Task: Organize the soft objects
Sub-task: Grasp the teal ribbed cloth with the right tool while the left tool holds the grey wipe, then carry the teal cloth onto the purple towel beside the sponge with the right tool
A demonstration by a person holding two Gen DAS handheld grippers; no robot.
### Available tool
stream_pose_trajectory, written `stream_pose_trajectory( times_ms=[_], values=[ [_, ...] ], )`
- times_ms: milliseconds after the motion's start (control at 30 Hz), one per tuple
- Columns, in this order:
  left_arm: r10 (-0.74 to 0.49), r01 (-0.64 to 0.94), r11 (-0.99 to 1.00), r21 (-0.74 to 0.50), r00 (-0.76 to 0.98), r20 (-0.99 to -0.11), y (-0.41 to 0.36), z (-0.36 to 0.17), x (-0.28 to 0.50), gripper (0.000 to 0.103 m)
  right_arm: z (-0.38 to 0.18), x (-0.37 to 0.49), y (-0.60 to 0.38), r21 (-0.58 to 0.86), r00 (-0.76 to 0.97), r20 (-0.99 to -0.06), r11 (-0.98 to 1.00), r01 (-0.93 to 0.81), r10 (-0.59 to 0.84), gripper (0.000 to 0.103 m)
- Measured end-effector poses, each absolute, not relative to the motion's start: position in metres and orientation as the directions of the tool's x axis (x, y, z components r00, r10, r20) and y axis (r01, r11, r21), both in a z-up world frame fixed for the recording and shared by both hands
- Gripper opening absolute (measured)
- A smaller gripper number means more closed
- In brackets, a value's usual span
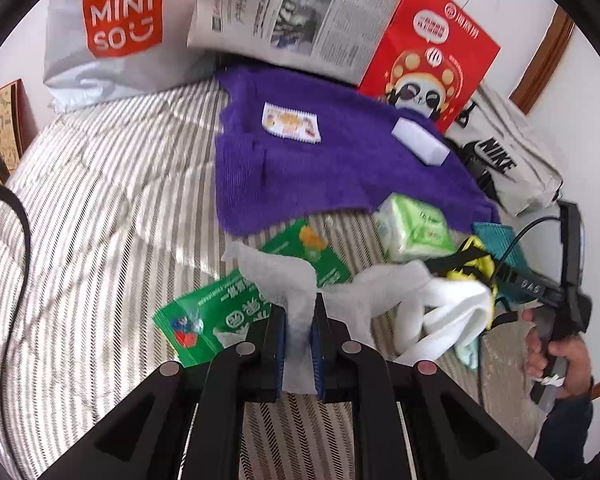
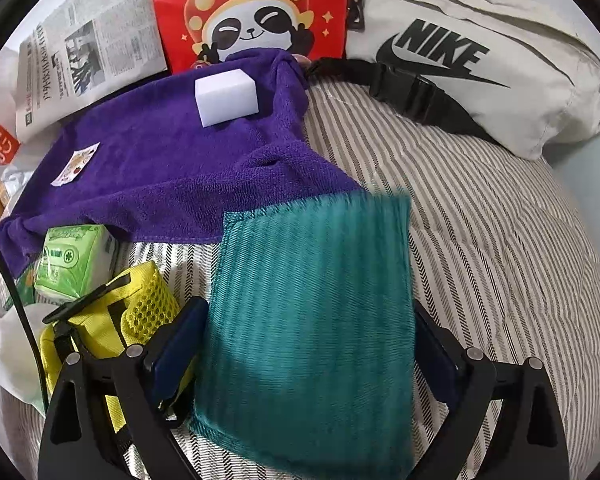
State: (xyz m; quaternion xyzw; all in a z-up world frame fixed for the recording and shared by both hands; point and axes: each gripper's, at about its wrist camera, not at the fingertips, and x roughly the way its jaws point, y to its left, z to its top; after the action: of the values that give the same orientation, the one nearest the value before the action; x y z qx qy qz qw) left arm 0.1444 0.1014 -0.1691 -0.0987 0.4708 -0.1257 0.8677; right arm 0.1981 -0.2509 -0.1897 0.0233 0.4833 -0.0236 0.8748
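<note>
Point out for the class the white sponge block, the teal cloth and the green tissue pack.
white sponge block [image 2: 227, 96], right wrist view, on its front face.
teal cloth [image 2: 312, 304], right wrist view, middle of the ribbed fabric.
green tissue pack [image 1: 414, 226], left wrist view, on its top face.

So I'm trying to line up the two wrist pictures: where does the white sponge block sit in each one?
Left wrist: white sponge block lies right of centre in the upper half, on the purple towel.
Right wrist: white sponge block lies upper centre-left, on the same towel.
Shared landmark: the red panda bag stands just behind it.
</note>
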Motion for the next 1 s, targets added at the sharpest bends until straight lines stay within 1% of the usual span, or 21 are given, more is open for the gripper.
stream_pose_trajectory(
  times_ms=[33,100,300,467,633,1000],
  values=[
    [-0.311,0.122,0.949,-0.291,0.522,-0.795,0.101,-0.172,0.145,0.011,-0.189,0.199,-0.251,0.017,0.532,-0.847,0.998,0.054,-0.014,0.089],
    [-0.319,0.117,0.946,-0.304,0.524,-0.790,0.104,-0.174,0.145,0.011,-0.187,0.198,-0.253,0.013,0.525,-0.851,0.999,0.033,-0.006,0.088],
    [-0.343,0.107,0.934,-0.340,0.534,-0.773,0.113,-0.168,0.143,0.011,-0.175,0.181,-0.262,0.036,0.527,-0.850,0.999,0.021,0.019,0.087],
    [-0.369,0.119,0.922,-0.367,0.549,-0.750,0.115,-0.155,0.138,0.011,-0.155,0.169,-0.265,0.048,0.560,-0.828,0.999,0.012,0.033,0.087],
    [-0.385,0.125,0.914,-0.385,0.564,-0.730,0.116,-0.141,0.134,0.011,-0.133,0.166,-0.259,0.055,0.590,-0.805,0.998,-0.033,0.063,0.087],
    [-0.372,0.146,0.921,-0.362,0.611,-0.699,0.112,-0.106,0.138,0.011,-0.102,0.185,-0.238,0.060,0.631,-0.766,0.991,-0.119,0.122,0.088]
  ],
)
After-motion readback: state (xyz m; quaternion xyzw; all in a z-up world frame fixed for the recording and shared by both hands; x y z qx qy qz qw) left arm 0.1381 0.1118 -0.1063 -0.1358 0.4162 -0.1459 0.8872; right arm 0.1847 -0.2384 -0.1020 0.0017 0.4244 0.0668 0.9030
